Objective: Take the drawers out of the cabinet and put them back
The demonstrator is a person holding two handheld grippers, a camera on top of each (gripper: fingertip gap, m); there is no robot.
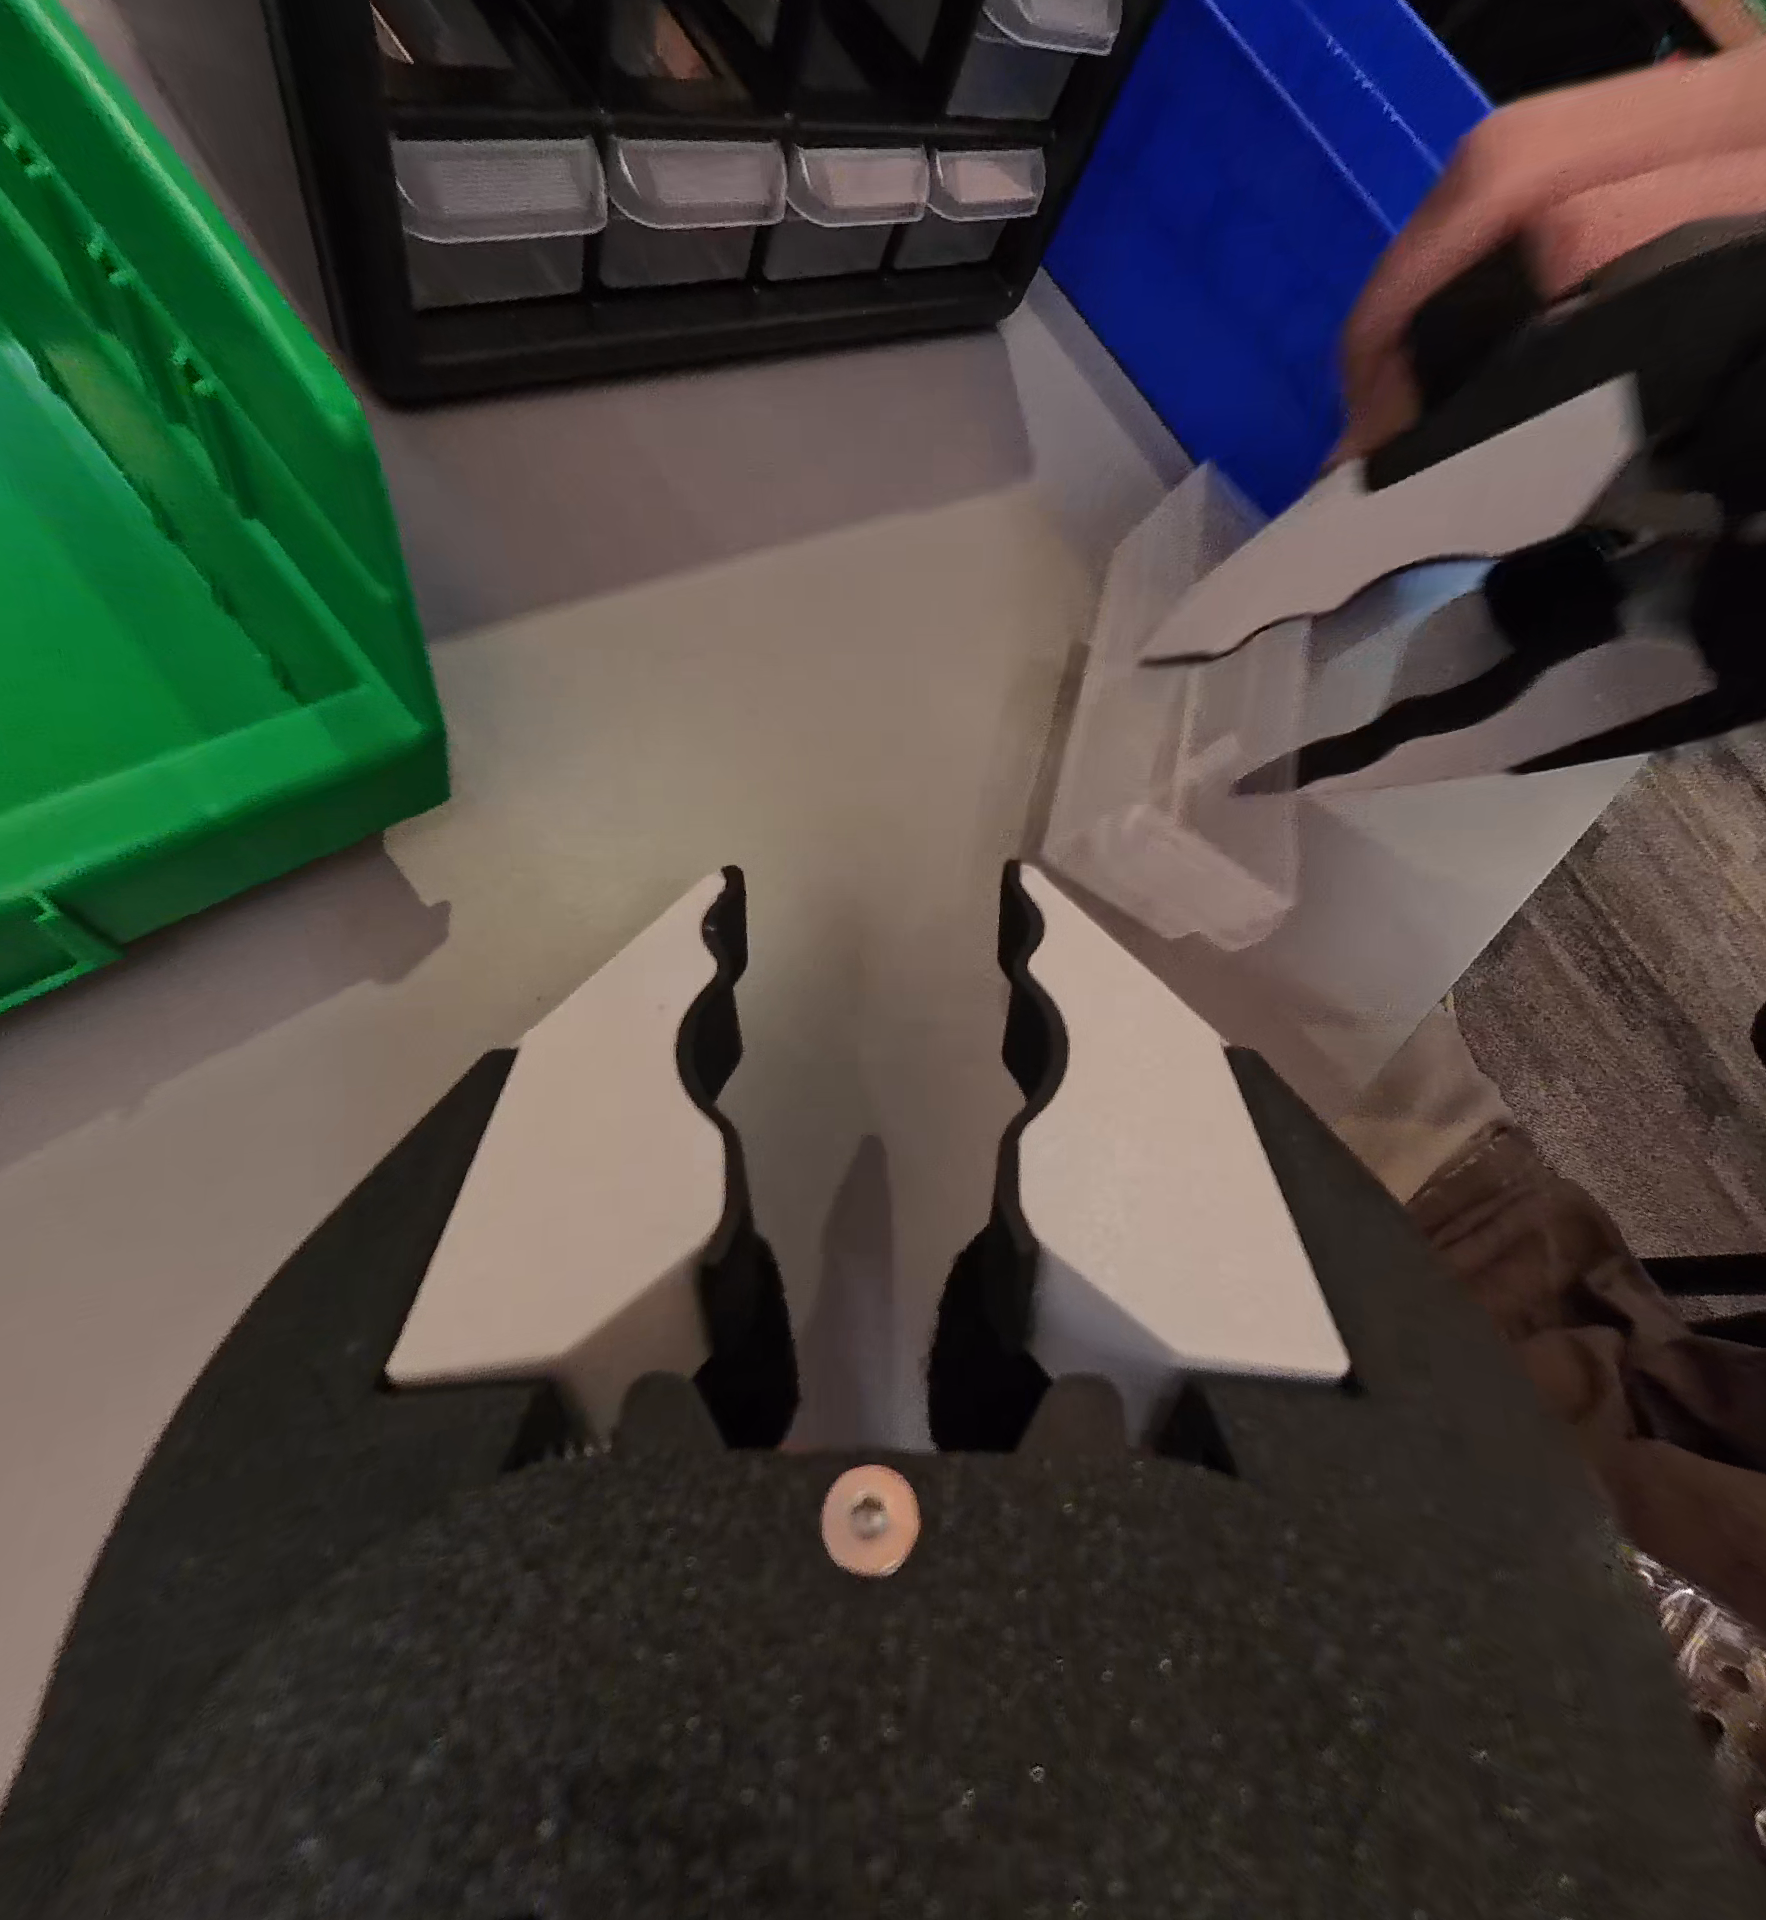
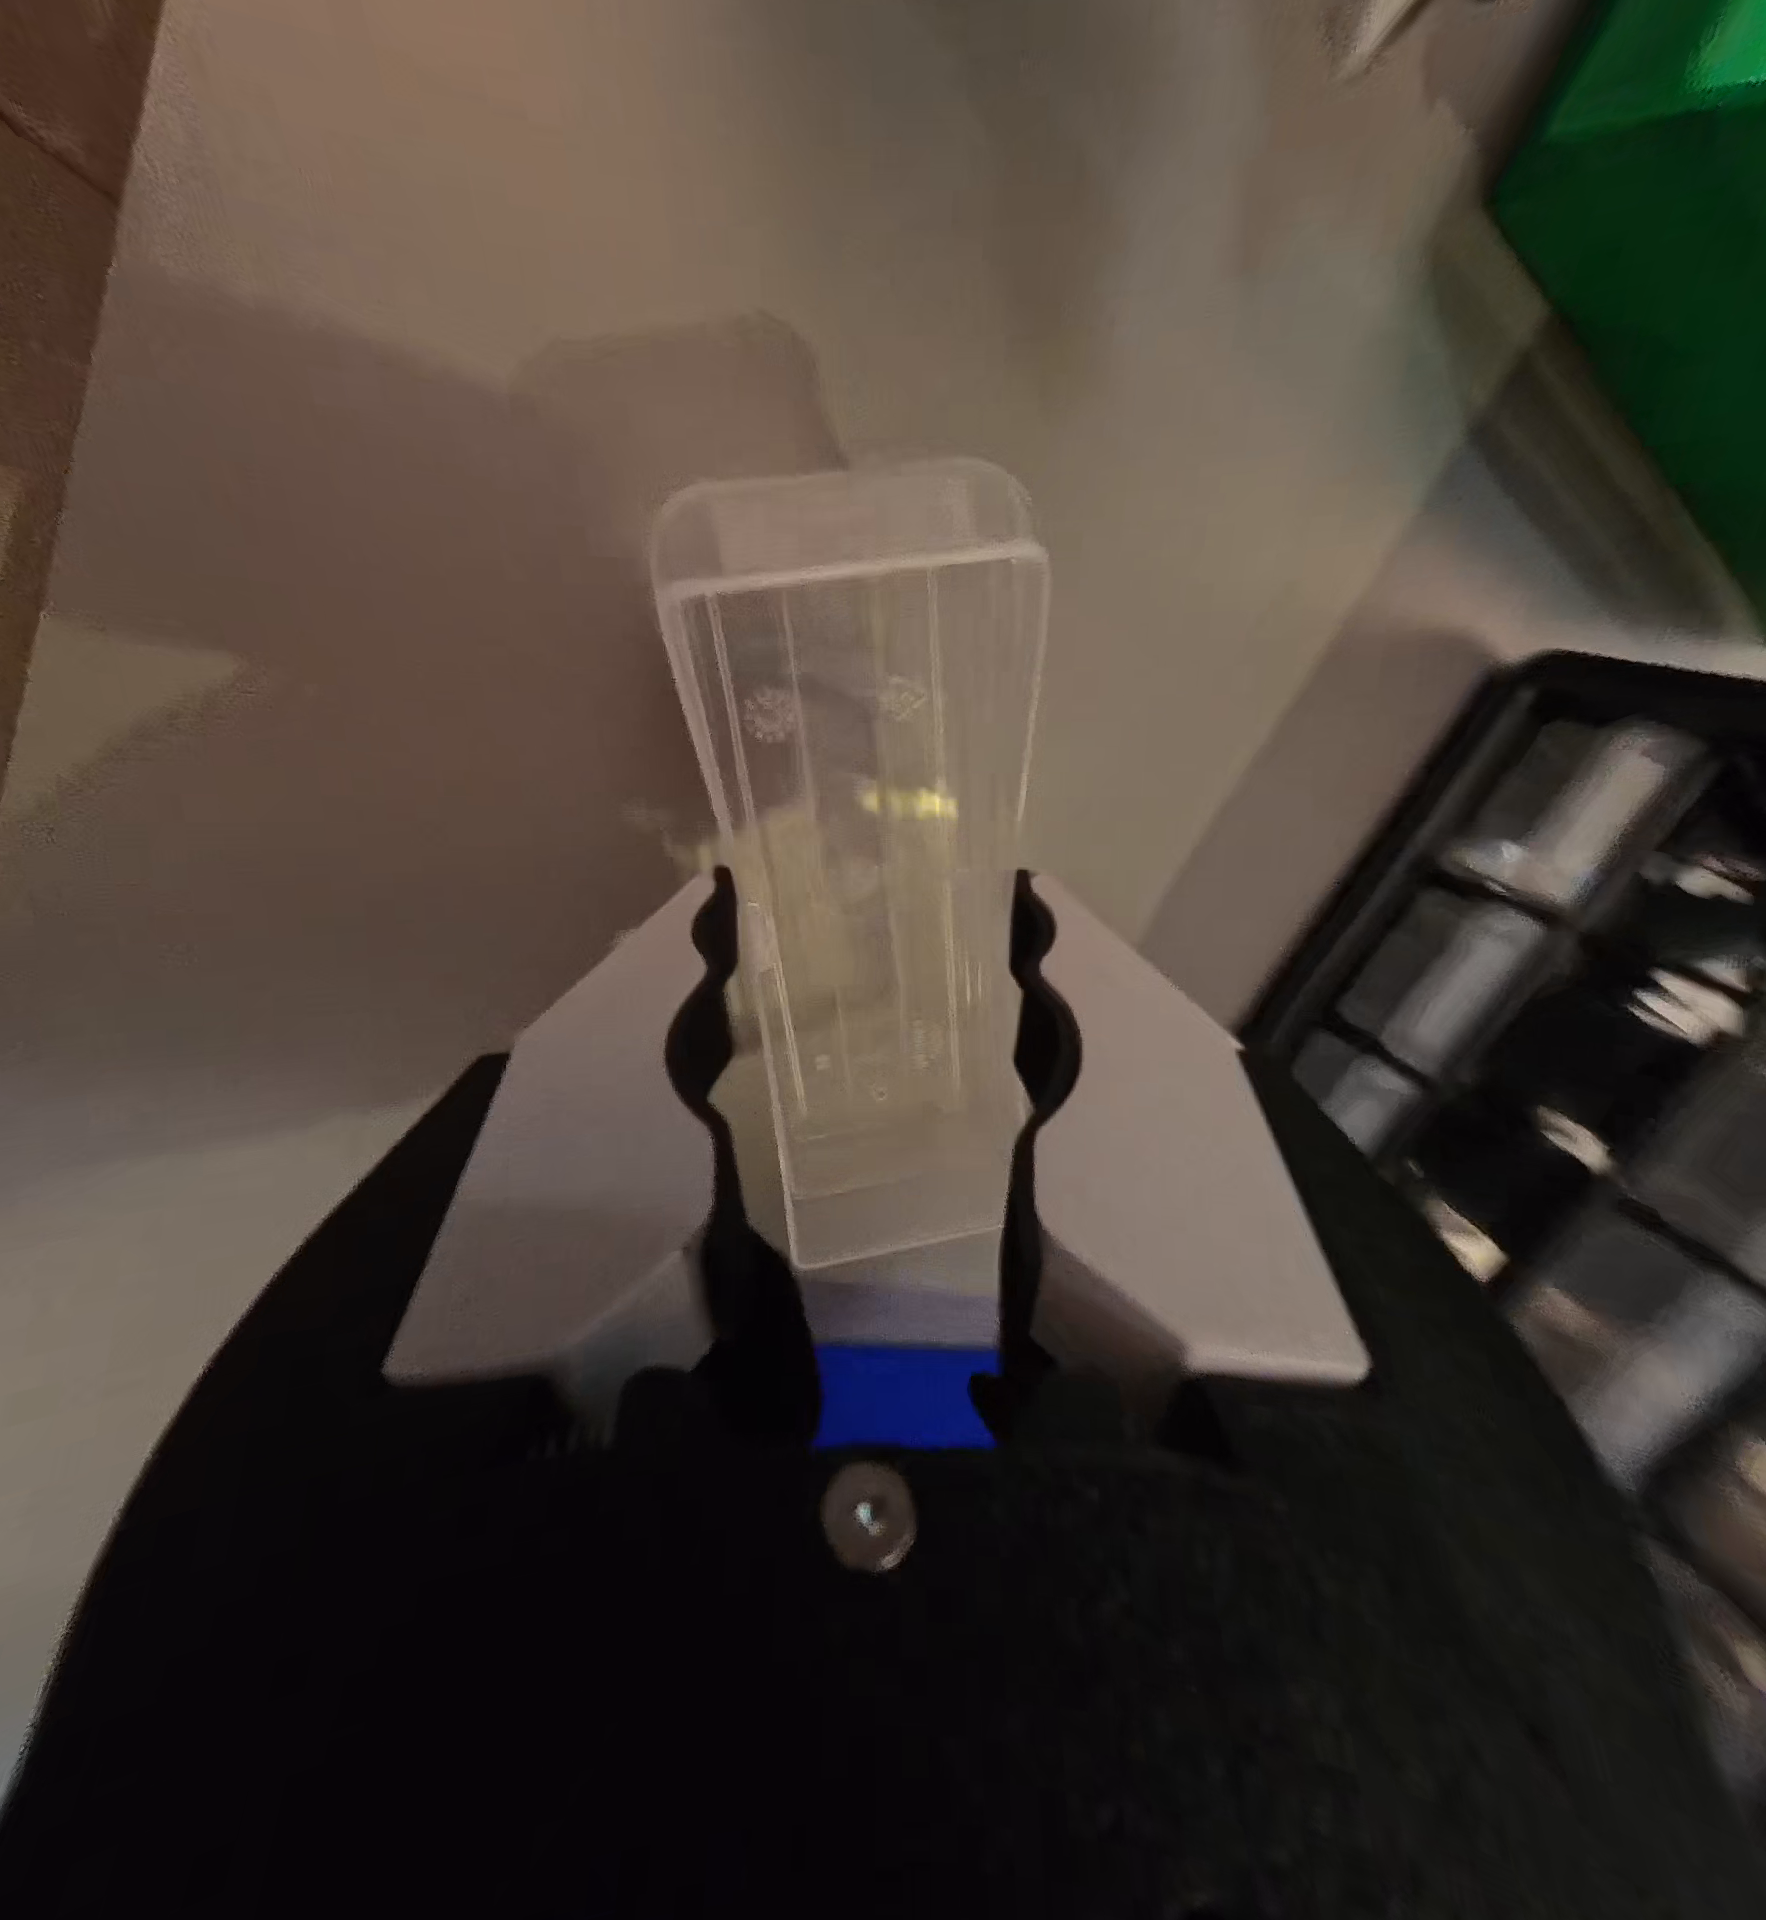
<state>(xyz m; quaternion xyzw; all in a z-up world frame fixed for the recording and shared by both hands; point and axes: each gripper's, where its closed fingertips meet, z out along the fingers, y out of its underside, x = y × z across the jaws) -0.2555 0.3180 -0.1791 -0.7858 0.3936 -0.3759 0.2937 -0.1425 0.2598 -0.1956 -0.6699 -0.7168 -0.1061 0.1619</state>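
One clear drawer (image 2: 858,883) is clamped in the right tongs (image 2: 868,894), left tongs (image 1: 868,894) gaping empty, so I'd keep it level heading toward the cabinet (image 1: 692,187).

Two tongs are seen: the left tongs (image 1: 868,883) and the right tongs (image 2: 868,883). One clear drawer (image 2: 858,831) is out of the one black cabinet (image 1: 692,187). Four drawers (image 1: 713,208) are counted in the cabinet's bottom row; upper rows are cut off. One green bin (image 1: 131,540) and one blue bin (image 1: 1232,229) are set on the one table (image 1: 702,644). One hand (image 1: 1502,229) is visible.
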